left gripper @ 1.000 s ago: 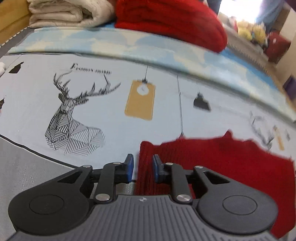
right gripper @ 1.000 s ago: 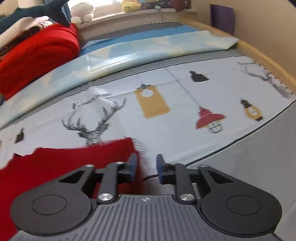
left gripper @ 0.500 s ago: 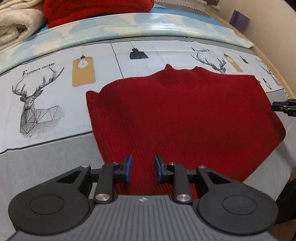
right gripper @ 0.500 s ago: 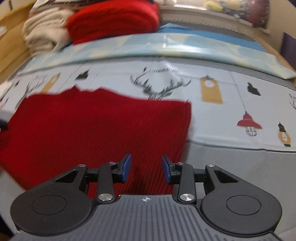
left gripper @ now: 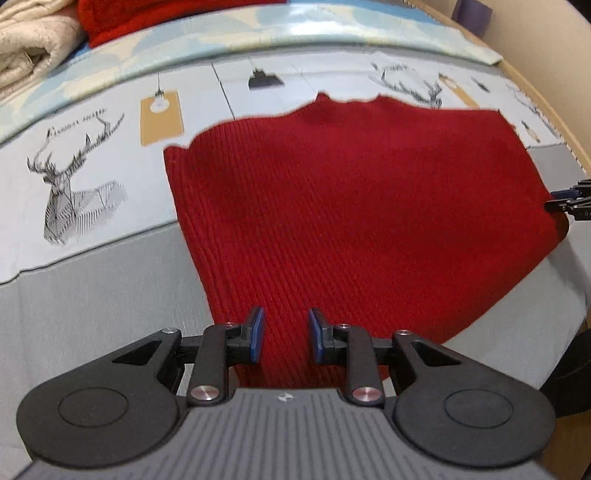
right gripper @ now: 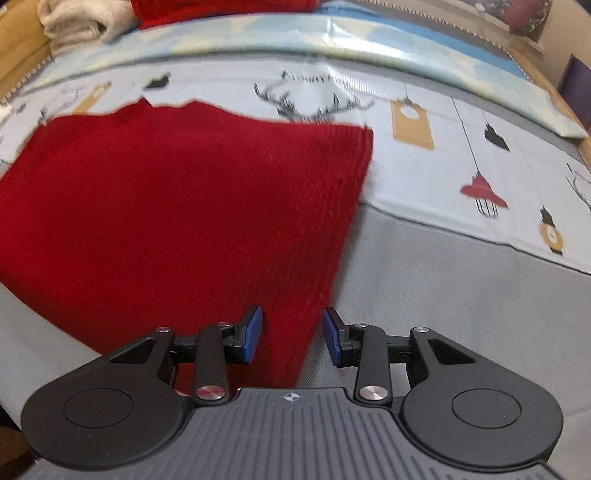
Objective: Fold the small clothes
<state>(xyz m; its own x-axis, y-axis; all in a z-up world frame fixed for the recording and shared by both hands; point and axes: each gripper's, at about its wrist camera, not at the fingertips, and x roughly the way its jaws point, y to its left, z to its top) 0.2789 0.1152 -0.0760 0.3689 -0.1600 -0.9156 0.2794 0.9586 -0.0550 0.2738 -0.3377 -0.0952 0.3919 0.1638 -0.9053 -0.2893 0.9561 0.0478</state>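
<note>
Red ribbed knit (left gripper: 354, 206) flat on bedsheet (left gripper: 92, 280).

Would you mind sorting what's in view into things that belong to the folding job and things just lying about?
Job:
red knit garment, spread flat
left gripper, open over its near edge
right gripper, jaws just opened wider, astride its side edge

Lying about:
printed sheet
folded cream blanket
red pile behind it
blue mat

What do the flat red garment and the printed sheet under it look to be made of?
Red garment: apparently a ribbed knit, wool or acrylic, matte; fine parallel ribs show, and a fuzzy nap in the right wrist view. Printed sheet: smooth thin woven fabric with deer and lamp prints; fibre unclear.
</note>
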